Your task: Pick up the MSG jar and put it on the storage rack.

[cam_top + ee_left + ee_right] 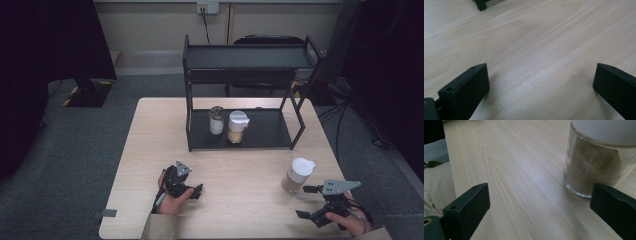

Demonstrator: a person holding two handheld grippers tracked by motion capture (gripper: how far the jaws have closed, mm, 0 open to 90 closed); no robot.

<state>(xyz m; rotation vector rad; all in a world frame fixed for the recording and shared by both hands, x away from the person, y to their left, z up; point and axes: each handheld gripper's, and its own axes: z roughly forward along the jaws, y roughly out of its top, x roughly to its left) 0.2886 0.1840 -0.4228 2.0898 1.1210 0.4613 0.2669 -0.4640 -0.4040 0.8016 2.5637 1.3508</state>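
Right gripper (pixel 306 201): nearest the high camera, at the table's near right corner; jaws spread wide with nothing between them, pointing left toward the table's middle.
Brown-powder jar (pixel 298 175): stands upright on the table (pixel 150 150) just beyond the right gripper, long axis vertical, white lid on top with its small spout tab pointing right and away. In the right gripper view the jar (pixel 596 165) sits ahead of the right-hand jaw, outside the gap, not touching it.
Left gripper (pixel 192 191): near left of the table, held low over the bare wood; jaws wide apart and empty, pointing right.
Left gripper view: bare wood grain lies between the jaws, with a foot of the black rack (pixel 481 4) at the top edge.
Black rack (pixel 265 131): two tiers, at the table's far side.
Lower shelf: a jar of white powder (pixel 216 120) and a white-lidded jar of yellow powder (pixel 237 127) stand upright, just beside each other.
Sleeve (pixel 436 187): beige, at the left of the right gripper view.
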